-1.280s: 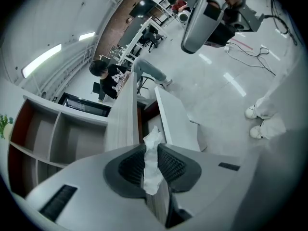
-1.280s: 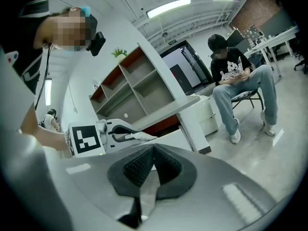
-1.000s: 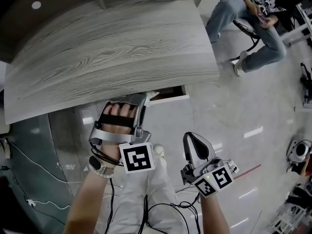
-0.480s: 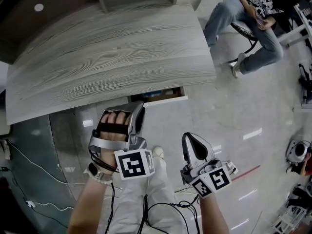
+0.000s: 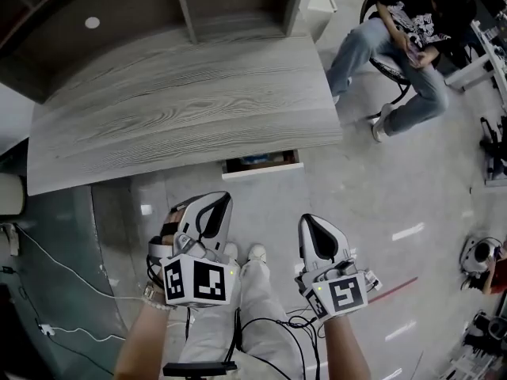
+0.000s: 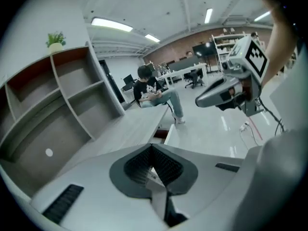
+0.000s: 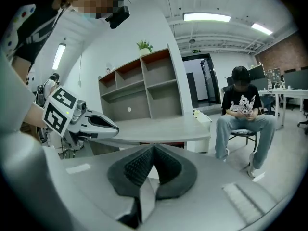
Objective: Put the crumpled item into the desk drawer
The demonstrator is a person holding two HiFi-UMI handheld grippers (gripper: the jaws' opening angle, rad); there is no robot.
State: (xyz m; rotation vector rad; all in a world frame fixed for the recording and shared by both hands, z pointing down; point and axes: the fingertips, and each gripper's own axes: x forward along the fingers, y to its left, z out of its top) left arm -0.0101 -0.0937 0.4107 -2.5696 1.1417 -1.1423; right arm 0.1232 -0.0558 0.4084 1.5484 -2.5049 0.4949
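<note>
Head view: left gripper (image 5: 222,200), right gripper (image 5: 311,220) both closed

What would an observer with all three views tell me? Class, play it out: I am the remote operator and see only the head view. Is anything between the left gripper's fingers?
Observer: No. The left gripper view shows the left gripper with its fingers closed together, nothing crumpled between them.
Operator: And the right one?
Observer: The right gripper is shut too, and empty, as its own view shows.
Operator: What tops the shelves?
Observer: A small potted plant stands on top of the shelf unit.
</note>
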